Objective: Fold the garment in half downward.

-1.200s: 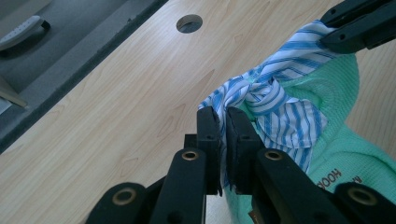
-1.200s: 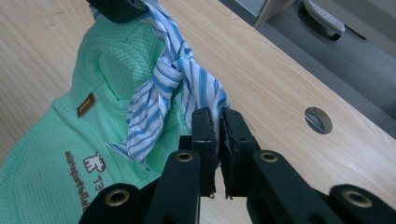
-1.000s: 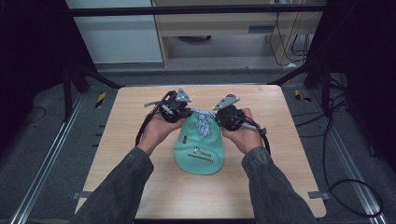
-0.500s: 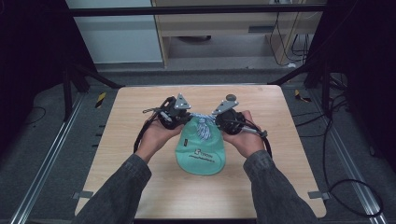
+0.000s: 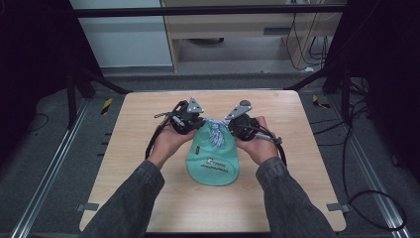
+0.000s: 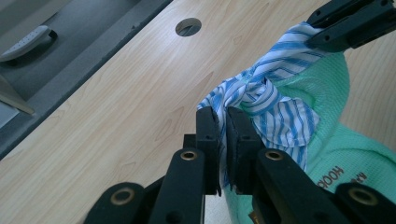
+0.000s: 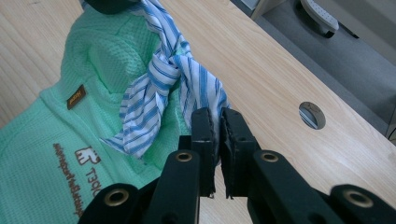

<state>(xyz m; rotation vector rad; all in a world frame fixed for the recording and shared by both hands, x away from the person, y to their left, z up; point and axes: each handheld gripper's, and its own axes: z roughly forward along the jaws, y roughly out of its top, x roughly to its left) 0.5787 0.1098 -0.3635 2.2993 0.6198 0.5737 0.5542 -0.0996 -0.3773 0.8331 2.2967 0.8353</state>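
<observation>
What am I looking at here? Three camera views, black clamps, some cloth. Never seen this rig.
No robot: a person holds a two-jaw tool in each hand. The high view looks down on the light wooden table; the other two views come from cameras riding on each tool.

On the table lies a mint-green knitted cloth bag with brown print, its neck tied with a blue-and-white striped fabric strip.

The left hand-held gripper is shut on one end of the strip; the right hand-held gripper is shut on the other end. The knot sits between them.
</observation>
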